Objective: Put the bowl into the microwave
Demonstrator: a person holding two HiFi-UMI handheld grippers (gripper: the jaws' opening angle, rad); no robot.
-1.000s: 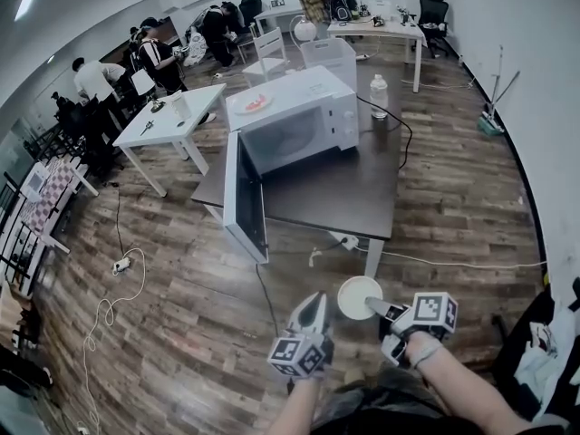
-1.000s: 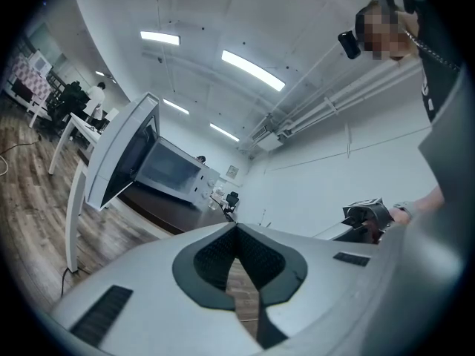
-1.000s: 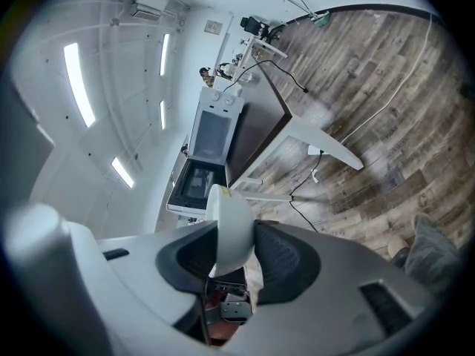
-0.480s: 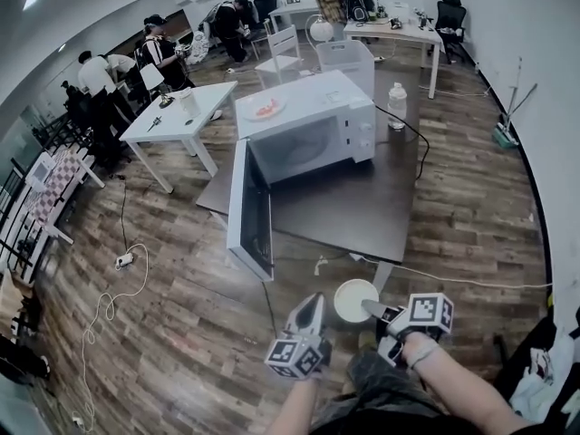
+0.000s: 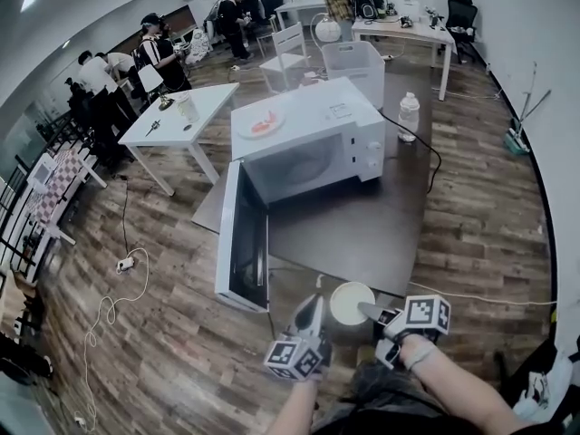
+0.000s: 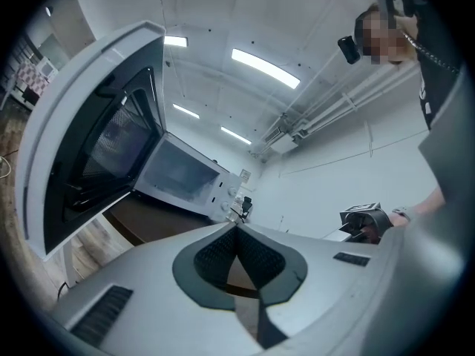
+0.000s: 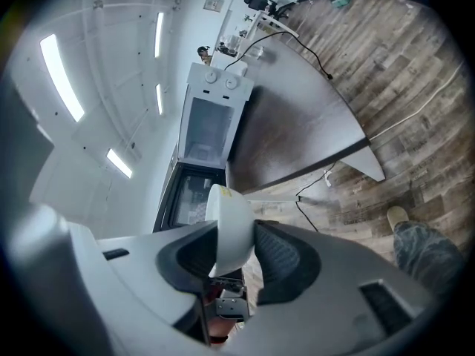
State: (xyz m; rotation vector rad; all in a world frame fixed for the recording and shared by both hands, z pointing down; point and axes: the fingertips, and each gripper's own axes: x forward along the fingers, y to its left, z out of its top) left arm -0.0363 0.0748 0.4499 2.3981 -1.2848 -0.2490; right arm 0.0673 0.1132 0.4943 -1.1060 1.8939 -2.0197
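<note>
The white bowl [image 5: 351, 302] hangs on edge at the dark table's near edge, with my right gripper [image 5: 369, 312] shut on its rim. In the right gripper view the bowl [image 7: 230, 228] stands pinched between the two pads. The white microwave [image 5: 308, 141] sits on the far part of the dark table [image 5: 362, 229], its door [image 5: 241, 240] swung wide open toward me on the left. My left gripper [image 5: 311, 313] floats beside the bowl, jaws shut and holding nothing. In the left gripper view [image 6: 236, 227] the microwave [image 6: 182, 176] and its door [image 6: 93, 139] are ahead.
A plate [image 5: 263, 123] lies on top of the microwave and a plastic bottle [image 5: 409, 116] stands right of it. A small white table [image 5: 181, 116] is to the left, a power strip [image 5: 125, 264] with cables on the wood floor. Several people work at the back.
The table and microwave have come nearer in the head view. Both grippers stay low in the frame, and the held bowl now sits at the table's near edge.
</note>
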